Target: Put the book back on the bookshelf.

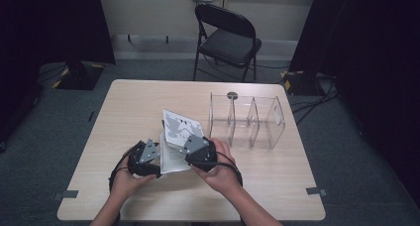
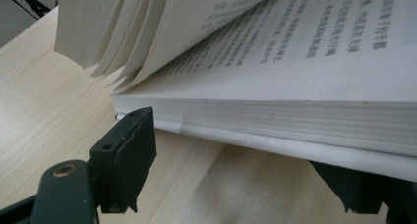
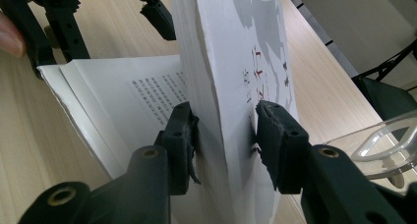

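The right gripper (image 3: 223,135) was clamped on the raised front half of the book (image 1: 176,141) at the table's (image 1: 124,112) near middle; the left gripper (image 2: 236,155), jaws parted without pinching, straddled the flat half, seemingly steadying it.

One book (image 1: 177,137), one clear organizer (image 1: 246,121), one chair (image 1: 226,37)

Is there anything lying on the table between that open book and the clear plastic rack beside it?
Nothing visible. In the high view, bare table separates the book from the clear divided rack. The right gripper is clamped on the raised cover and pages, and the left gripper sits at the book's lower half.
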`<state>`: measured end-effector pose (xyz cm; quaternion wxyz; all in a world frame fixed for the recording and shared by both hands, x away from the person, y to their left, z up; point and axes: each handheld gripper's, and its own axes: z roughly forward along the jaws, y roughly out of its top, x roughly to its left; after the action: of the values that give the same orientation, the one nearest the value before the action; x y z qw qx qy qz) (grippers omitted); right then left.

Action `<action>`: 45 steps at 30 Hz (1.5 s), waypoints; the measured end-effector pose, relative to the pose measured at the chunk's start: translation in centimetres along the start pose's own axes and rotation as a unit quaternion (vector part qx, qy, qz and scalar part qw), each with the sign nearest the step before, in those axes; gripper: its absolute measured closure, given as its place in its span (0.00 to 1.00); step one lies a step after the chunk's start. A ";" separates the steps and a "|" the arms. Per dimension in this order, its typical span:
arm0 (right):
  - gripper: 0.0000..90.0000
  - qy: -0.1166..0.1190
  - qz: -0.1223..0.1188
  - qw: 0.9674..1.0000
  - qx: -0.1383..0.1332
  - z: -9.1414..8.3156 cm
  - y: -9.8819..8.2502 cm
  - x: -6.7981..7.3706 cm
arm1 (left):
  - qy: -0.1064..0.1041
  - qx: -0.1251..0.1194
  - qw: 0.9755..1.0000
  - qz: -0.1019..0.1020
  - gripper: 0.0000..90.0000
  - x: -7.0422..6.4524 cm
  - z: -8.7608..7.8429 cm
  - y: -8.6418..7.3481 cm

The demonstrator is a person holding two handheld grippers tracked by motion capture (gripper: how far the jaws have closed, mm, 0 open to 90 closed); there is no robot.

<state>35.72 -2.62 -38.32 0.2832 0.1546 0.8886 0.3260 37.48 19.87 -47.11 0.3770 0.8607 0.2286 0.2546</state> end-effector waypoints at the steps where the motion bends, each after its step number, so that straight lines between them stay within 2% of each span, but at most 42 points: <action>1: 0.66 0.002 -0.004 1.000 0.003 0.0 0.1 0.0 | -0.003 -0.003 1.000 0.004 0.24 0.0 -0.1 0.2; 2: 0.66 0.003 -0.008 1.000 0.005 -0.1 0.2 -0.1 | -0.004 -0.006 1.000 0.008 0.24 -0.2 -0.1 0.4; 3: 0.66 0.003 -0.009 1.000 0.006 -0.1 0.3 -0.1 | -0.004 0.001 0.999 0.035 0.24 -0.3 -0.3 0.8; 5: 0.66 0.005 -0.012 1.000 0.009 -0.2 0.4 -0.2 | -0.009 -0.002 0.999 0.054 0.23 -0.6 -0.2 1.0; 7: 0.66 0.005 -0.011 1.000 0.010 -0.2 0.5 -0.2 | -0.004 -0.007 0.997 0.074 0.28 -0.8 -0.3 1.3; 11: 0.66 0.006 -0.016 1.000 0.011 -0.2 0.6 -0.3 | -0.009 -0.012 0.997 0.082 0.28 -1.1 -0.2 1.7; 14: 0.66 0.010 -0.016 1.000 0.013 -0.1 0.7 -0.3 | -0.005 -0.007 0.996 0.085 0.30 -1.1 -0.3 1.7; 15: 0.65 0.011 -0.016 1.000 0.014 -0.1 0.8 -0.2 | 0.004 -0.001 0.996 0.093 0.32 -1.2 -0.4 1.8; 17: 0.65 0.012 -0.020 1.000 0.013 0.0 0.8 -0.2 | 0.015 0.000 0.993 0.114 0.38 -1.3 -0.5 1.9; 20: 0.65 0.016 -0.020 1.000 0.011 0.1 1.0 -0.2 | 0.022 -0.002 0.993 0.120 0.46 -1.4 -0.7 2.0; 21: 0.65 0.016 -0.020 1.000 0.011 0.1 1.0 -0.2 | 0.026 -0.004 0.992 0.127 0.46 -1.5 -0.8 2.1; 23: 0.64 0.020 -0.019 1.000 0.010 0.0 1.1 -0.3 | 0.025 -0.003 0.990 0.137 0.56 -1.6 -1.0 2.2; 25: 0.62 0.026 -0.017 1.000 0.004 -0.2 1.1 -0.4 | 0.028 -0.008 0.990 0.139 0.62 -1.6 -1.4 2.4; 26: 0.62 0.026 -0.017 1.000 0.004 -0.2 1.1 -0.4 | 0.028 -0.012 0.990 0.136 0.62 -1.5 -1.6 2.5; 27: 0.61 0.037 -0.011 0.999 -0.004 -0.4 1.3 -0.7 | 0.024 -0.013 0.991 0.129 0.64 -1.4 -1.8 2.6; 30: 0.60 0.043 -0.003 0.999 -0.006 -0.6 1.4 -0.7 | 0.016 -0.005 0.991 0.131 0.65 -1.5 -2.2 2.9; 31: 0.59 0.047 -0.002 0.999 -0.008 -0.6 1.4 -0.8 | 0.015 -0.003 0.990 0.140 0.66 -1.4 -2.3 3.0; 32: 0.55 0.062 0.015 0.998 -0.013 -0.6 1.4 -0.9 | 0.009 -0.001 0.991 0.130 0.66 -1.5 -2.4 3.1; 33: 0.54 0.068 0.019 0.997 -0.013 -0.6 1.4 -1.1 | 0.011 0.002 0.990 0.140 0.66 -1.4 -2.5 3.2; 34: 0.53 0.075 0.028 0.997 -0.015 -0.6 1.3 -1.2 | 0.011 0.002 0.990 0.140 0.67 -1.4 -2.5 3.2; 35: 0.50 0.080 0.032 0.996 -0.017 -0.6 1.2 -1.4 | 0.006 0.006 0.991 0.133 0.67 -1.4 -2.6 3.4; 36: 0.50 0.080 0.032 0.996 -0.017 -0.6 1.2 -1.4 | 0.006 0.006 0.991 0.133 0.67 -1.4 -2.6 3.4; 37: 0.43 0.075 0.039 0.996 -0.025 -0.9 1.0 -1.8 | 0.007 0.005 0.991 0.134 0.67 -1.4 -2.7 3.6; 38: 0.38 0.079 0.047 0.995 -0.033 -1.1 1.0 -1.9 | -0.001 0.007 0.992 0.128 0.67 -1.2 -2.8 3.7; 40: 0.33 0.097 0.084 0.991 -0.037 -1.8 0.9 -2.5 | -0.002 0.005 0.991 0.131 0.68 -1.0 -2.8 3.7; 41: 0.31 0.109 0.092 0.989 -0.039 -2.1 0.8 -2.9 | -0.005 0.005 0.993 0.121 0.68 -0.9 -2.9 3.8; 42: 0.31 0.111 0.104 0.987 -0.043 -2.5 0.7 -3.1 | -0.009 0.009 0.993 0.119 0.68 -0.8 -3.0 3.9; 45: 0.29 0.096 0.103 0.989 -0.046 -3.5 -0.2 -3.6 | -0.017 0.011 0.993 0.112 0.68 -0.6 -3.4 4.0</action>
<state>36.48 -6.18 -34.82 0.1688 0.2002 0.8748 0.4076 35.75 18.83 -42.23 0.3405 0.8893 0.1269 0.2777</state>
